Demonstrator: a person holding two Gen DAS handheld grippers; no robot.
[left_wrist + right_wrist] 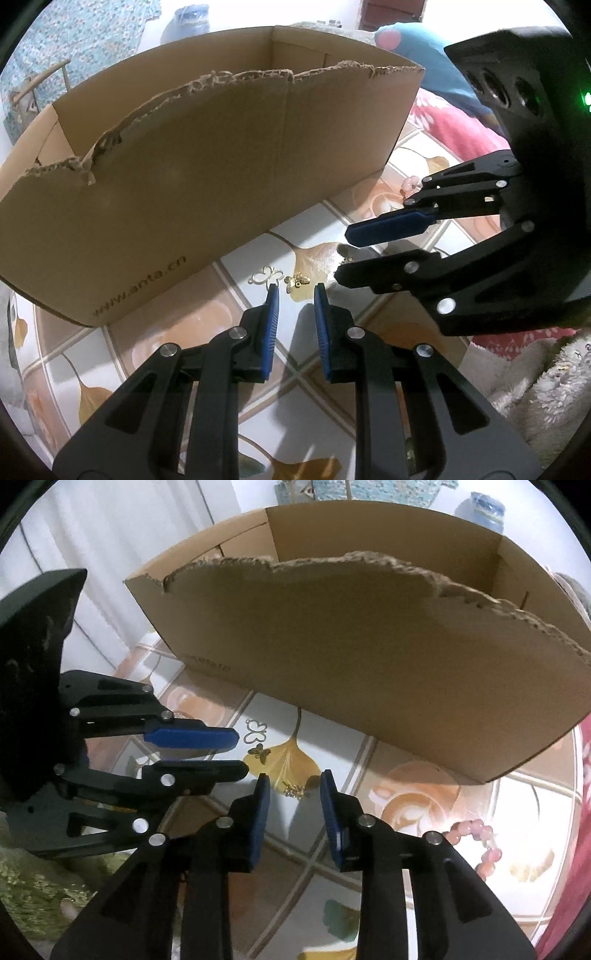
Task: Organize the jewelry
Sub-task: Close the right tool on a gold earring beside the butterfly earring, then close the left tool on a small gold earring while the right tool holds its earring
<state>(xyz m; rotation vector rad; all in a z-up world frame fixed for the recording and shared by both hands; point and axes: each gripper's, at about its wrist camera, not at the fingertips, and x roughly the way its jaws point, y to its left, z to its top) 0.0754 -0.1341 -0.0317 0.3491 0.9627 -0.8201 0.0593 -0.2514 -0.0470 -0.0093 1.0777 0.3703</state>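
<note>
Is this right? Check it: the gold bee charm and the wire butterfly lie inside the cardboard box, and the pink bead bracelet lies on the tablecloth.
Not quite. The gold bee charm and the wire butterfly lie on the tablecloth outside the cardboard box, in front of its wall, as the left wrist view shows. The pink bead bracelet does lie on the tablecloth.

Worktop (255, 398): tiled-look covering, pale squares with ginkgo leaves and orange swirls.
Cardboard box (207, 177): stands on it, torn top edge, web address printed low on its side.
Silver butterfly charm (264, 276): flat, just in front of the box.
Gold bee charm (296, 281): beside the butterfly, on a yellow leaf.
Small gold pieces (293, 789): near the leaf's tip.
Pink bead bracelet (480, 843): apart, to the right.
</note>
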